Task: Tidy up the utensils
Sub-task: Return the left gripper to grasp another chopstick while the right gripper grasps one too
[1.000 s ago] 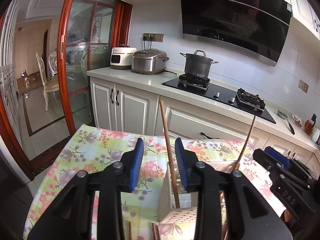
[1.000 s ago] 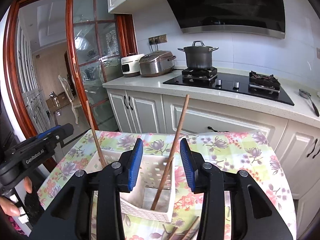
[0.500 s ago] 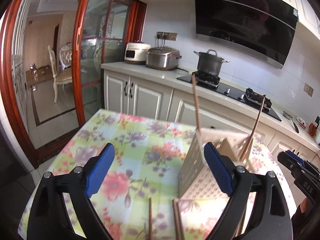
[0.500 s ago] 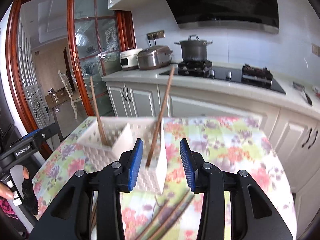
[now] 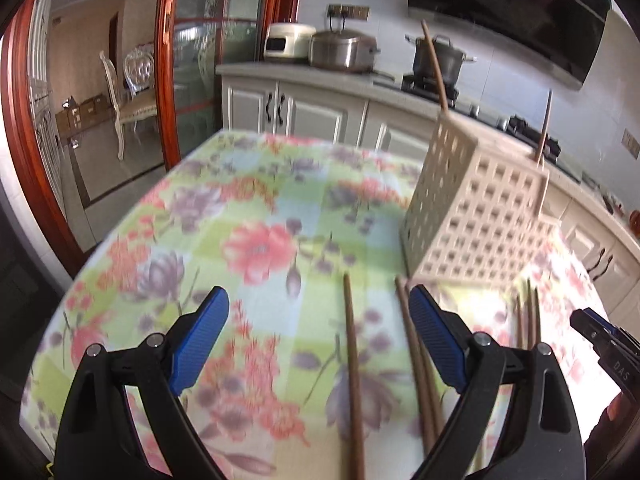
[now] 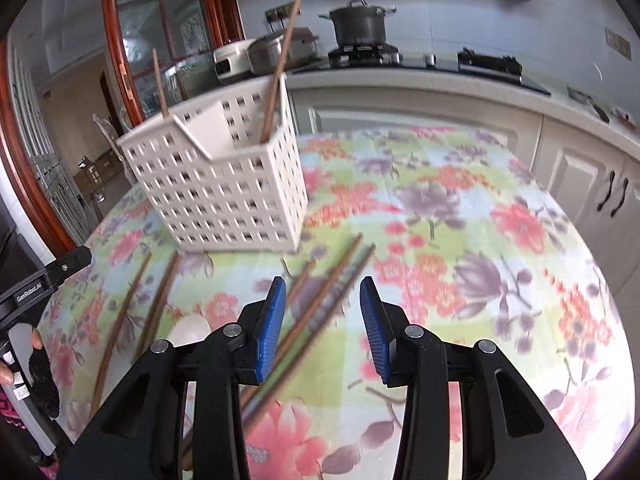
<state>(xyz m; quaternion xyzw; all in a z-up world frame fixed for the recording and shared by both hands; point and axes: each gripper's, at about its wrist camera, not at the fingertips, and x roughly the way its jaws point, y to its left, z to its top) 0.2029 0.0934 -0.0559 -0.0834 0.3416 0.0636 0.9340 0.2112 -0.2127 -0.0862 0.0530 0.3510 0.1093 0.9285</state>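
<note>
Glass door [image 5: 200, 92] with a red wood frame on the far left, dining chairs [image 5: 128, 92] behind it. Then white cabinets [image 5: 296, 116] under a counter [image 5: 296, 70] with two rice cookers [image 5: 344, 50], then a pot [image 6: 360, 24] on the hob, dark hood above.

Up front, a table [image 5: 248, 208] in a flowery cloth. Its left side is bare cloth with a rounded edge dropping to tile floor, so lots of free room there. Left gripper [image 5: 320, 334] hangs low over that cloth, jaws spread wide, holding nothing; one chopstick [image 5: 352, 364] lies between the pads and a pair [image 5: 416, 356] sits right by the right pad.

White holed basket [image 6: 224, 184] stands mid-table with two chopsticks [image 6: 278, 64] leaning in it, one per compartment. More loose sticks [image 6: 320, 300] lie in front of it.

Right gripper [image 6: 320, 320] is partly open and empty, sticks running under the gap. Right of it the cloth is bare out to the edge, cabinets close behind.
</note>
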